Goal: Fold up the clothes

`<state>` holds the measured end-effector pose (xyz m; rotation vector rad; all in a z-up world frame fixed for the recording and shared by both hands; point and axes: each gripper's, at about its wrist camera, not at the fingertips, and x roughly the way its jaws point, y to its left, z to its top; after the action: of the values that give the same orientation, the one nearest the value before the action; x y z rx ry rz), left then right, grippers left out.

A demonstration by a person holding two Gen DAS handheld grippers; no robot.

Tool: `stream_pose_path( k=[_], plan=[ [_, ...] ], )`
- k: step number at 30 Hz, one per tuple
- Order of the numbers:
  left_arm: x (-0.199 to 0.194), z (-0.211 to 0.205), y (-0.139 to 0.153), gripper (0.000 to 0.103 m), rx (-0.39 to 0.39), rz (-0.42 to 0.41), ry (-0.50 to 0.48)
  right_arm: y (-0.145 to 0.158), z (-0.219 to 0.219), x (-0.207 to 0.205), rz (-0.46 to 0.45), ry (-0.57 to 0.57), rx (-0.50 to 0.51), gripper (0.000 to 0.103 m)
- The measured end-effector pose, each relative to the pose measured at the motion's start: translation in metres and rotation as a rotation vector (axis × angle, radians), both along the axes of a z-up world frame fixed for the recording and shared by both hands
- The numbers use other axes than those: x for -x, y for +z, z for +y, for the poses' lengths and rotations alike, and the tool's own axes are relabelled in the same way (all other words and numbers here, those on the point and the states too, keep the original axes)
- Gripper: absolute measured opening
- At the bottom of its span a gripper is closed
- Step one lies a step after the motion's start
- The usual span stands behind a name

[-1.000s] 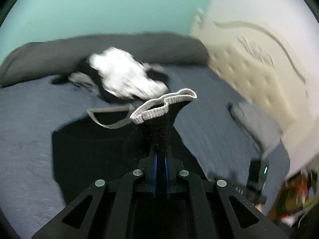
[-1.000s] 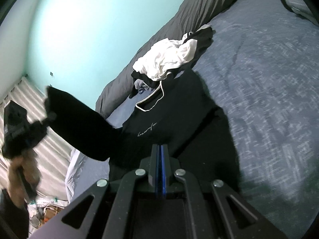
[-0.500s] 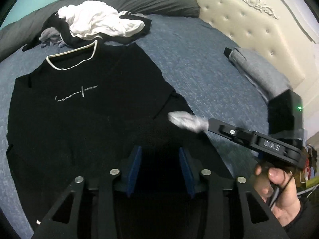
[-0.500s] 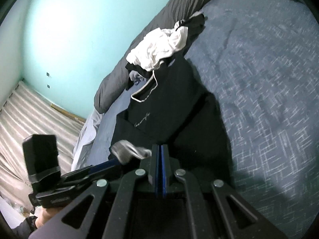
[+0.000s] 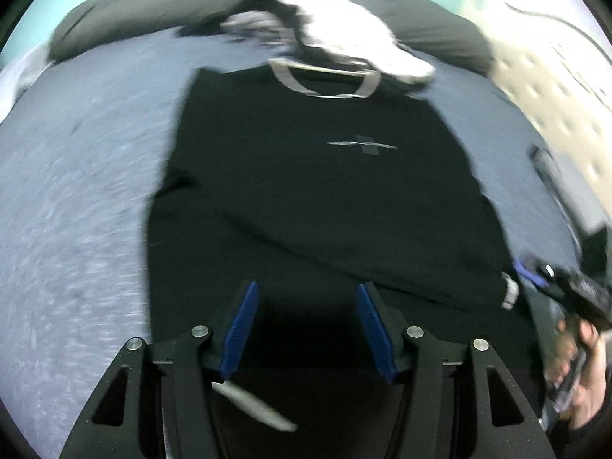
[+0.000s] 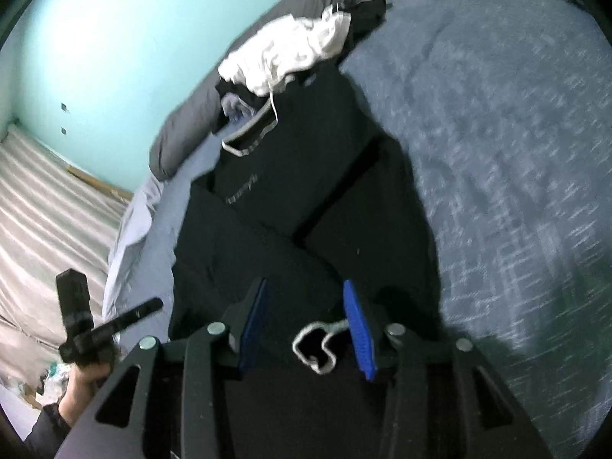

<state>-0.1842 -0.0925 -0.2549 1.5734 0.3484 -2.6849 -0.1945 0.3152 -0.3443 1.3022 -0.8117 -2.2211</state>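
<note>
A black sweater (image 5: 306, 191) with a pale collar (image 5: 325, 84) lies flat on the bed, front up. One sleeve runs slanting across its body to a pale cuff (image 5: 510, 290) at the right. My left gripper (image 5: 307, 290) hovers over the sweater's lower part, jaws opening, nothing between them. A pale cuff edge (image 5: 252, 405) shows under its left finger. My right gripper (image 6: 305, 287) is low over the folded sleeves (image 6: 267, 252), jaws opening. A white-edged cuff (image 6: 315, 348) lies loose between them, beside the right pad (image 6: 357, 329). Each view shows the other gripper (image 5: 573, 290) (image 6: 114, 321) in a hand.
A heap of white and black clothes (image 5: 344, 46) (image 6: 290, 53) sits just beyond the collar. A grey rolled duvet (image 5: 134, 11) lines the far edge of the blue bedspread (image 6: 497, 114). A cream tufted headboard (image 5: 554, 57) stands to the right. A striped surface (image 6: 38, 199) lies past the bed's left edge.
Both grippers were shut on the sweater's sleeves; both have let go and stand open. The left gripper dropped from high up to just over the sweater, and the sleeves now lie across its body.
</note>
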Motion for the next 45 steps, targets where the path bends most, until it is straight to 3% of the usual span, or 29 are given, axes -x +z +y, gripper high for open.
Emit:
stream_pose_path(
  k=[8,13,16,20,26,31,36,38,39,45],
  plan=[
    [0.011,-0.078,-0.017,0.058,0.011,-0.019,0.191,-0.010,-0.011,-0.004,-0.051,0.025,-0.052,0.039],
    [0.032,-0.097,-0.023,0.058,0.054,-0.021,0.202,-0.010,-0.008,-0.005,-0.049,0.017,-0.030,0.013],
    [0.042,-0.099,-0.025,0.058,0.072,-0.016,0.179,-0.004,-0.009,-0.006,-0.021,0.023,-0.035,0.005],
    [0.059,-0.093,-0.024,0.057,0.127,-0.008,0.116,0.000,-0.012,-0.005,0.003,0.036,-0.028,0.004],
    [0.077,-0.090,-0.027,0.029,0.189,-0.029,0.049,-0.002,-0.007,-0.005,0.002,0.035,0.008,0.003],
    [0.086,-0.089,-0.030,0.028,0.226,-0.023,0.016,-0.002,-0.005,-0.004,0.004,0.029,0.026,0.003],
    [0.093,-0.089,-0.036,0.028,0.229,-0.032,0.004,-0.003,-0.003,-0.004,-0.002,0.025,0.036,0.003],
    [0.095,-0.090,-0.038,0.018,0.219,-0.034,-0.004,-0.004,-0.003,-0.004,-0.003,0.025,0.036,0.003],
    [0.095,-0.090,-0.037,0.007,0.217,-0.031,-0.003,-0.003,-0.004,-0.004,-0.002,0.025,0.037,0.003],
    [0.089,-0.099,-0.025,0.002,0.241,0.012,0.056,-0.001,-0.007,-0.005,0.005,0.033,0.035,0.003]
  ],
)
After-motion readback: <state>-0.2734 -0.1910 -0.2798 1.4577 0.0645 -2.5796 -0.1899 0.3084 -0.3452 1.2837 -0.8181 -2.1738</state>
